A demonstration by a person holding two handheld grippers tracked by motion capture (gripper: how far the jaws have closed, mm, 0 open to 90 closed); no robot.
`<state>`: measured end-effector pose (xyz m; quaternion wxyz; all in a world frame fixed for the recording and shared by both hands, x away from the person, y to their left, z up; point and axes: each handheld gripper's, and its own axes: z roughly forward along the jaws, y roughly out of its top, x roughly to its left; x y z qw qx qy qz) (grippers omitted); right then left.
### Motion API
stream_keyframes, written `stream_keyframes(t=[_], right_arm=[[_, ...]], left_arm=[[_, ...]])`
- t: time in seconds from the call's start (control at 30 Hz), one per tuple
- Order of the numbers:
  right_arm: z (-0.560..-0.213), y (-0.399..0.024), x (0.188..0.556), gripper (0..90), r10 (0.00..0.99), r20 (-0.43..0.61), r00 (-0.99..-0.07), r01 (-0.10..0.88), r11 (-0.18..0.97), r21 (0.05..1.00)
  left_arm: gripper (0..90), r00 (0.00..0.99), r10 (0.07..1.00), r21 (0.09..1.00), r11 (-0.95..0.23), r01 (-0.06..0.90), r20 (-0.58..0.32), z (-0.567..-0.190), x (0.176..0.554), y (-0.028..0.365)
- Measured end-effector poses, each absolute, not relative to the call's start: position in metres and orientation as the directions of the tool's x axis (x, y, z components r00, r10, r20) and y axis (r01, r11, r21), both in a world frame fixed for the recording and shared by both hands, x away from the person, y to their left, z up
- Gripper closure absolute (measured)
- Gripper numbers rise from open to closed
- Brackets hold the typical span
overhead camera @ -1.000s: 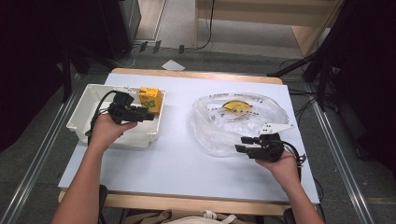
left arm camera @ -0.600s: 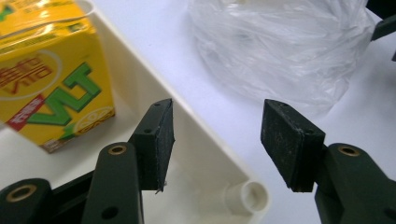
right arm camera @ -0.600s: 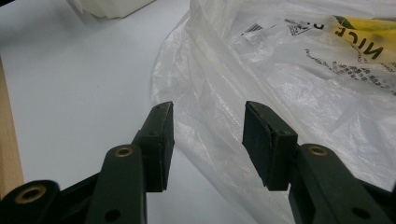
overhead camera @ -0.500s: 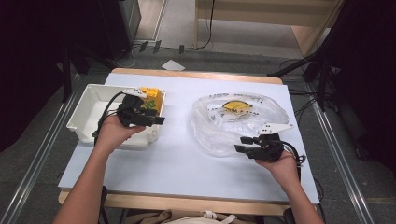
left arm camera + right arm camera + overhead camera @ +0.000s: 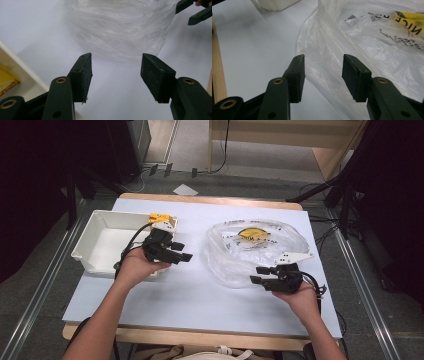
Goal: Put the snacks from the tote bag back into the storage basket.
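Note:
A crumpled clear plastic bag (image 5: pixel 235 257) with a yellow label (image 5: pixel 254 234) lies on the right half of the white table. My right gripper (image 5: pixel 256 274) hovers at the bag's near edge, open, with the film (image 5: pixel 374 50) beyond and below its pads, which press on nothing. My left gripper (image 5: pixel 182 251) hangs just right of the white bin (image 5: pixel 82 250), pointing at the bag (image 5: pixel 117 30). Its jaws have just been opening and hold nothing between them. A yellow packet (image 5: pixel 161 218) sits in the bin's far right corner.
The bin's rim (image 5: pixel 22 72) is close at the left gripper's lower left, with the yellow packet (image 5: pixel 6 83) inside. Bare table (image 5: pixel 200 290) lies between the two hands. The table's wooden front edge (image 5: pixel 217 62) runs left of the right gripper.
My left gripper has moved right, from over the bin's right end out over the table toward the bag. The right gripper has stayed put.

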<state>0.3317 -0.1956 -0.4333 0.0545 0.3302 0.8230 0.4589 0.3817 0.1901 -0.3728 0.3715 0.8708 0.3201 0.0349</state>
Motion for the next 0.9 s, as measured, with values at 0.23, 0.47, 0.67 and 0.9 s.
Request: stream_keyframes(t=[0.23, 0.47, 0.67, 0.9], right_arm=[[-0.433, -0.194, 0.330, 54.0, 0.583, 0.216, -0.783, 0.488, 0.360, 0.795], [-0.432, -0.191, 0.330, 53.0, 0.575, 0.218, -0.789, 0.485, 0.363, 0.796], [-0.432, -0.189, 0.329, 52.4, 0.565, 0.220, -0.795, 0.482, 0.367, 0.796], [-0.432, -0.189, 0.329, 52.3, 0.558, 0.219, -0.800, 0.478, 0.374, 0.795]], left_arm=[[43.0, 0.808, 0.565, 0.674, -0.532, 0.513, -0.169, -0.375, 0.375, 0.177], [42.4, 0.827, 0.541, 0.669, -0.560, 0.489, -0.153, -0.382, 0.364, 0.166], [40.8, 0.840, 0.523, 0.667, -0.575, 0.474, -0.145, -0.386, 0.361, 0.156], [40.8, 0.840, 0.523, 0.662, -0.579, 0.476, -0.146, -0.391, 0.359, 0.150]])
